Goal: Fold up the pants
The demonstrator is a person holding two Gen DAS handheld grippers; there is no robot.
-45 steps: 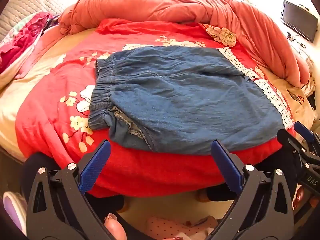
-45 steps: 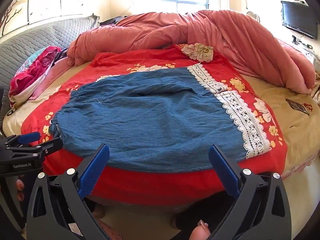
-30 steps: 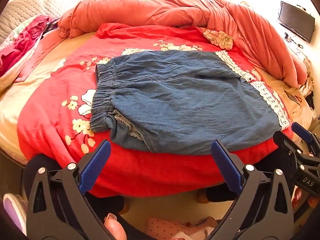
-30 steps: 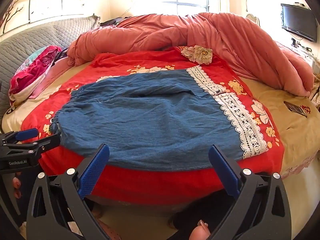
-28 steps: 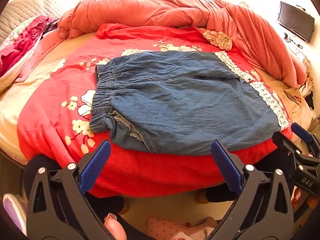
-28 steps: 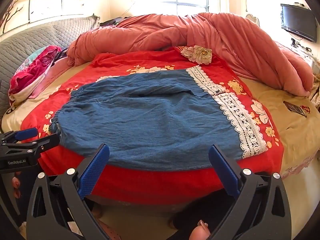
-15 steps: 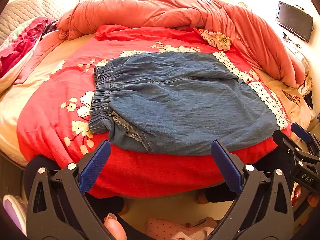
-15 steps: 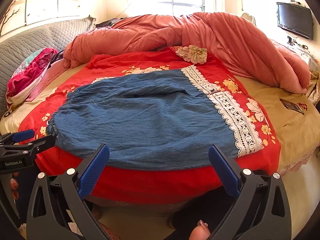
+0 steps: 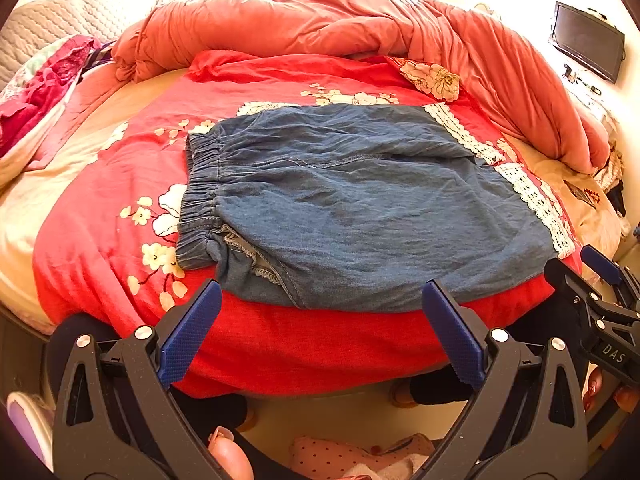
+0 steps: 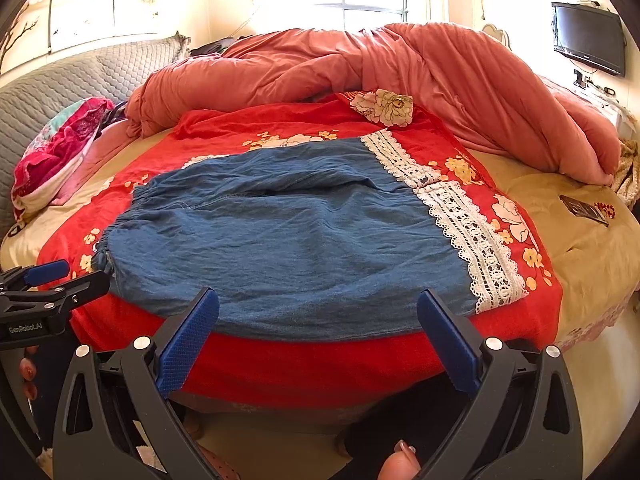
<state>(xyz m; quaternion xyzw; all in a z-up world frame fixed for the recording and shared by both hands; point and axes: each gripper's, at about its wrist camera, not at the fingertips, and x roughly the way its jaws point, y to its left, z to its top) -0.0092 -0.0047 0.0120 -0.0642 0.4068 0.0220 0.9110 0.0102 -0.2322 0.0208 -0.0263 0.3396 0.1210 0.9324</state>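
Right now I have both grippers hovering off the near edge of the bed, clear of the fabric. My left gripper (image 9: 320, 336) has its blue-padded fingers spread wide with nothing between them, and my right gripper (image 10: 318, 336) is just as wide apart and empty. Ahead of them the denim pants (image 9: 360, 208) lie folded flat on the red floral blanket (image 9: 120, 184), elastic waistband (image 9: 200, 196) to the left and white lace trim (image 10: 460, 220) at the right end. Behind the blanket a salmon-pink duvet (image 10: 400, 68) is bunched up. A wall-mounted TV (image 10: 588, 38) sits at far right.
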